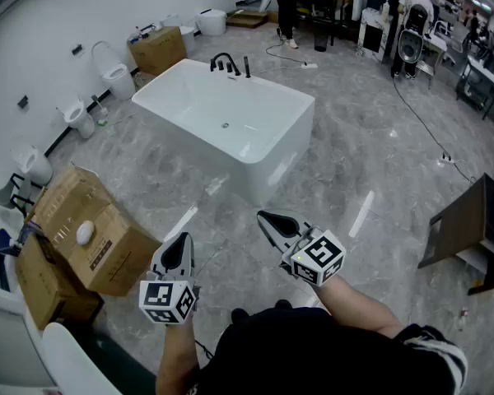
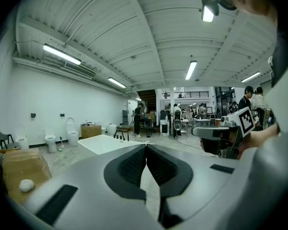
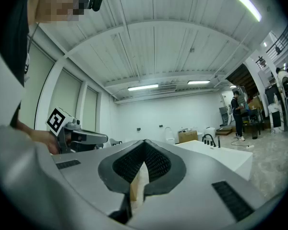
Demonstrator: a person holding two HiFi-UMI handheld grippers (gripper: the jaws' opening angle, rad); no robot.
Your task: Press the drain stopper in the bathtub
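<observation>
A white freestanding bathtub (image 1: 267, 142) stands on the grey floor ahead of me, with a black faucet (image 1: 224, 61) at its far end. The small round drain stopper (image 1: 226, 125) shows on the tub's bottom. My left gripper (image 1: 179, 245) is held near my body, well short of the tub, jaws shut and empty. My right gripper (image 1: 267, 219) hangs beside it, pointing towards the tub, also shut on nothing. The left gripper view shows the tub (image 2: 108, 143) beyond the closed left gripper (image 2: 146, 147). The tub (image 3: 221, 157) lies right of the closed right gripper (image 3: 145, 144).
Cardboard boxes (image 1: 86, 237) lie at my left. Toilets (image 1: 115, 72) line the left wall. A dark wooden table (image 1: 465, 225) stands at the right. A cable (image 1: 420, 126) runs over the floor. People (image 1: 286, 6) work at the far end.
</observation>
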